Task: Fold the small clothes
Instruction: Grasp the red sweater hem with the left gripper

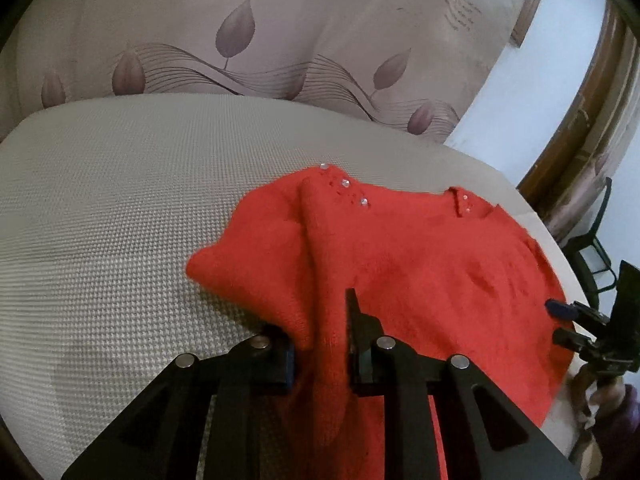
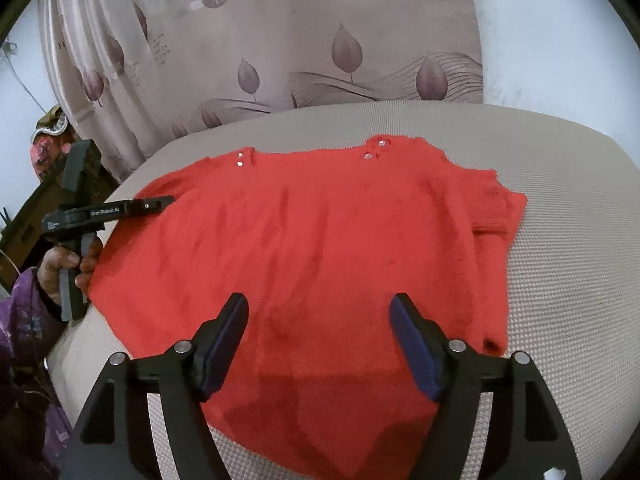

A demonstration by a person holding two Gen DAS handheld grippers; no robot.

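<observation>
A red knit sweater with small clear buttons at the shoulders lies spread flat on a pale woven table. Its sleeve on the right is folded in over the body. In the left wrist view my left gripper is shut on a raised ridge of the sweater, with red cloth filling the gap between the pads. The right wrist view shows that left gripper at the sweater's left edge. My right gripper is open just above the sweater's lower middle, nothing between its fingers. It also appears at the far right of the left wrist view, right gripper.
A beige curtain with a leaf print hangs right behind the table. A hand and purple sleeve hold the left gripper off the table's left edge. Dark wooden furniture and a dark chair frame stand beyond the other side.
</observation>
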